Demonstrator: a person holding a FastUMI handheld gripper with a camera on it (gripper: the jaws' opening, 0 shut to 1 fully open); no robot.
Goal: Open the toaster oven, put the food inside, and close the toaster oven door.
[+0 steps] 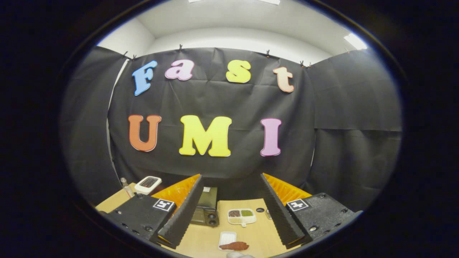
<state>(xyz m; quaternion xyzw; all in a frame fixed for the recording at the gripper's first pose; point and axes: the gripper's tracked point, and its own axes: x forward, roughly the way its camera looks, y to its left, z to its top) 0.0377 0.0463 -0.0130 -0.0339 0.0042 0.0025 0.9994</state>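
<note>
The toaster oven (206,211) sits shut toward the surface's (200,240) far left, partly behind one finger; its door looks stiff, best pulled at the top edge. The reddish food (235,245), probably soft, lies near the front edge. The tongs (229,208) hang spread, empty.

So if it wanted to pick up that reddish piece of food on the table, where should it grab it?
Probably across its narrow middle, coming down from above. The reddish food piece lies flat and elongated on the wooden table, beside a small white tray, so its long sides suit the fingers. The gripper is open, holding nothing, above and short of it.
</note>
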